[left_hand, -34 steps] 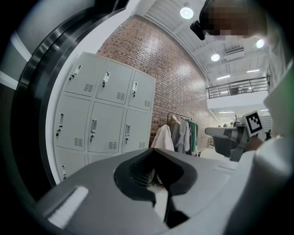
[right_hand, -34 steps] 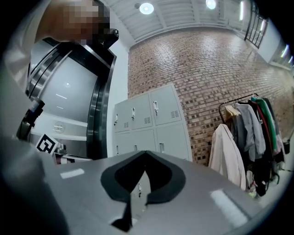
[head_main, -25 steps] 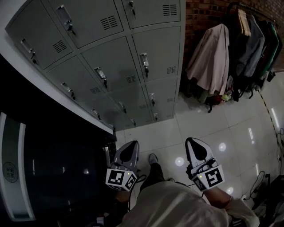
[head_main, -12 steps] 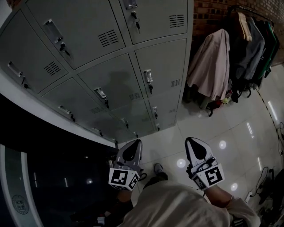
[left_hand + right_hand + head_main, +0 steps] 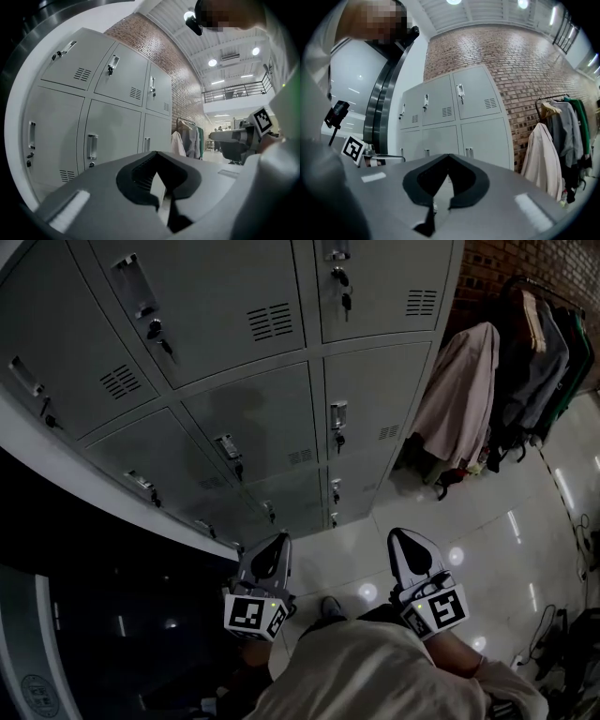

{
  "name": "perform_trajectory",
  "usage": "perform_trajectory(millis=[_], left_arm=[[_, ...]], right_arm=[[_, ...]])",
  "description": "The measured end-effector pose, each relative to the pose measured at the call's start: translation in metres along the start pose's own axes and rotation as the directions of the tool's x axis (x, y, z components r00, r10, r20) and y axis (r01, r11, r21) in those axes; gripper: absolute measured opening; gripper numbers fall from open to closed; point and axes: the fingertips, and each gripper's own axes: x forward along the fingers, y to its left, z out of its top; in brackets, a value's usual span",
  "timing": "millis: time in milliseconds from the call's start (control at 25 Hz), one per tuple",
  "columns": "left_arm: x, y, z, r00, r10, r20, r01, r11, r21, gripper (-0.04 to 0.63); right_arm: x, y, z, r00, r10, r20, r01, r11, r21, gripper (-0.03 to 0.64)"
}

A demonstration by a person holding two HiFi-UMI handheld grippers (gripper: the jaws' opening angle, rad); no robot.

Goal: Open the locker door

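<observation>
Head view: locker bank (image 5: 253, 418) sits larger and closer ahead of the tips than a second ago, and the coat rack (image 5: 525, 352) has slid off to the right. Approach under way. Left gripper (image 5: 277, 540) and right gripper (image 5: 397, 533) are level, side by side.

Left gripper view: left gripper (image 5: 154, 153) tips meet, nothing between them. Doors ahead-left, well apart.

Right gripper view: right gripper (image 5: 448, 156) pinched together, empty. Doors straight ahead, all closed. Target door not yet evident.

The head view looks steeply down from above the person onto the lockers (image 5: 253, 418) and the floor (image 5: 506, 549). The left gripper view and the right gripper view both look level, from some way off, at the same lockers and the hanging coats (image 5: 469, 399).
</observation>
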Motion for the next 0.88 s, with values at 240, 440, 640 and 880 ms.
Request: perform_trajectory(millis=[240,440,640,880], left_arm=[[0.020,0.012,-0.022,1.000,0.011,0.010,-0.011,0.998,-0.055,0.064],[0.025,0.012,-0.051,0.999,0.031,-0.011,-0.032,0.996,-0.086,0.064],[0.022,0.015,-0.071,0.995,0.086,-0.041,-0.089,0.993,-0.079,0.064],[0.012,0.025,-0.127,0.987,0.121,-0.110,-0.130,0.988,-0.079,0.064]], right_arm=[[0.028,-0.022,-0.041,0.996,0.009,-0.092,-0.009,1.000,0.000,0.002],[0.056,-0.051,-0.096,0.996,0.050,-0.074,-0.051,0.999,-0.001,0.002],[0.084,-0.057,-0.165,0.977,0.132,-0.168,-0.128,0.991,0.034,0.084],[0.138,-0.110,-0.327,0.941,0.090,-0.327,-0.068,0.995,0.078,0.124]])
